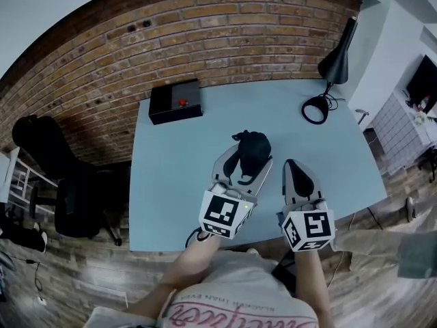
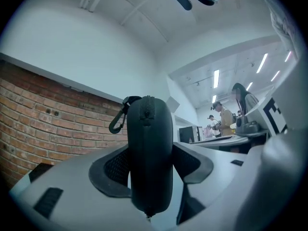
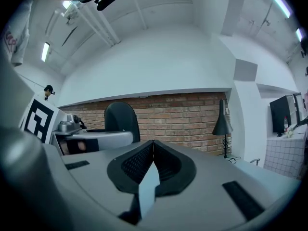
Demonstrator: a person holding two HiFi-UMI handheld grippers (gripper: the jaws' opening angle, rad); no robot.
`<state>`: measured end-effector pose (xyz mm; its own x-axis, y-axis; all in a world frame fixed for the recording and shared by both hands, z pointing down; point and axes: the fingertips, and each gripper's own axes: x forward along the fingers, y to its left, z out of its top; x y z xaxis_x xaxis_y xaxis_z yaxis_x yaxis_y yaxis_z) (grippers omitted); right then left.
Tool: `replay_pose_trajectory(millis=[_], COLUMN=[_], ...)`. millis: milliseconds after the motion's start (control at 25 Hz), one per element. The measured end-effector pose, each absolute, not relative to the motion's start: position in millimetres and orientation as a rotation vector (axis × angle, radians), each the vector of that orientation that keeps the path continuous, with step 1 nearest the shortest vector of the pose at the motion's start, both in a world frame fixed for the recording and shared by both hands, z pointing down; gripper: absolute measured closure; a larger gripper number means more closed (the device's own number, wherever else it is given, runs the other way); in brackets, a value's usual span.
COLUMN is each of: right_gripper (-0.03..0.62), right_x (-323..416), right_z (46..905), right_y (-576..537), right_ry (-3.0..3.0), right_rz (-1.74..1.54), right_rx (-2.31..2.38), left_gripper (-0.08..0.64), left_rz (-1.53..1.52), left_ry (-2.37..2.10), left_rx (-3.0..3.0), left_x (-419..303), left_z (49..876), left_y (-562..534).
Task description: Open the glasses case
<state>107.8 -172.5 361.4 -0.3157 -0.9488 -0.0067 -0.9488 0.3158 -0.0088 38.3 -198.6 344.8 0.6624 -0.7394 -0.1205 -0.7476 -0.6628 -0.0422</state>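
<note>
A black zipped glasses case [image 1: 251, 152] stands on edge over the pale blue table [image 1: 171, 162], held between the jaws of my left gripper [image 1: 247, 161]. In the left gripper view the case [image 2: 151, 153] fills the gap between the two black pads [image 2: 113, 170], zip seam facing the camera, with a carabiner clip [image 2: 118, 119] at its top left. My right gripper [image 1: 293, 169] sits just right of the case, apart from it, jaws shut and empty. In the right gripper view its pads [image 3: 139, 165] meet at the tips and the case's dark side [image 3: 121, 121] shows to the left.
A black box with a red button [image 1: 176, 102] lies at the table's far left. A black desk lamp [image 1: 336, 67] with its round base stands at the far right corner. A brick wall runs behind. An office chair [image 1: 65, 183] stands left of the table.
</note>
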Motion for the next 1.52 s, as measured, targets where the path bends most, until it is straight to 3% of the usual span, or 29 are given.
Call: replay_pose_trajectory(millis=[760, 920, 1520], right_gripper=[0.570, 0.500, 0.499], right_x=[77.5, 58.7, 15.4], right_z=[385.3, 391.2, 380.5], right_y=[-173.6, -171.5, -179.1], right_ry=[2.699, 2.760, 2.865], right_rz=[-0.189, -0.252, -0.214], right_rx=[-1.678, -1.587, -1.419], left_gripper=[0.298, 0.298, 0.298], left_rz=[0.418, 0.467, 0.545], left_ry=[1.061, 1.014, 1.077], left_rx=[-3.203, -3.206, -3.387], left_x=[31.5, 31.4, 23.2], left_z=[304.0, 284.4, 281.0], left_y=[-223.9, -225.4, -240.4])
